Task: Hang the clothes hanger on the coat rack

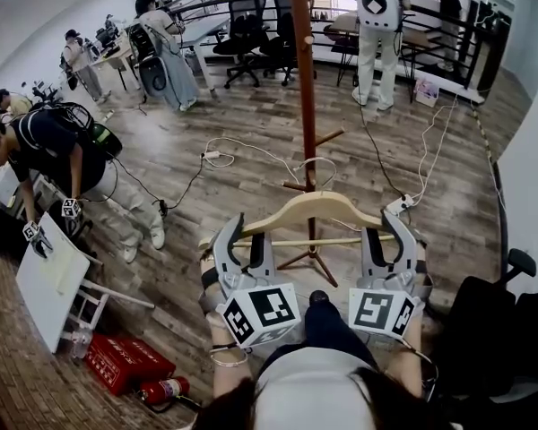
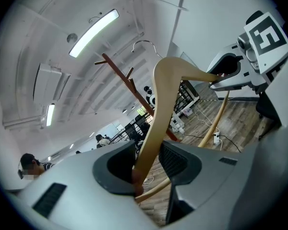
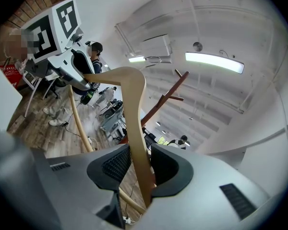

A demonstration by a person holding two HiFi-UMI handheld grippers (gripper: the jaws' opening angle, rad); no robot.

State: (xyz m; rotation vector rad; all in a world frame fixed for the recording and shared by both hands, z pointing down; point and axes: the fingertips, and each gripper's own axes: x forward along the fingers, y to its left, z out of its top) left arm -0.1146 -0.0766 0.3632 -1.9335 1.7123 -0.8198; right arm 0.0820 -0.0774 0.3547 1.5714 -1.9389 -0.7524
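Observation:
I hold a pale wooden clothes hanger [image 1: 314, 206] level in the air between both grippers, just in front of the brown coat rack pole [image 1: 303, 79]. My left gripper [image 1: 245, 240] is shut on the hanger's left arm [image 2: 168, 95], which runs up between its jaws. At the other end, my right gripper [image 1: 387, 238] is shut on the right arm [image 3: 134, 109]. The hanger's metal hook [image 2: 146, 43] stands near the rack's upper pegs [image 2: 129, 83]. The rack's pegs [image 3: 165, 97] also show in the right gripper view. Each gripper view shows the opposite gripper across the hanger.
White cables and a power strip [image 1: 396, 206] lie on the wooden floor around the rack's feet. Several people stand at the left and back, among office chairs [image 1: 244, 25] and desks. A red box [image 1: 121, 361] and a fire extinguisher [image 1: 161, 390] lie at lower left beside a white board [image 1: 49, 280].

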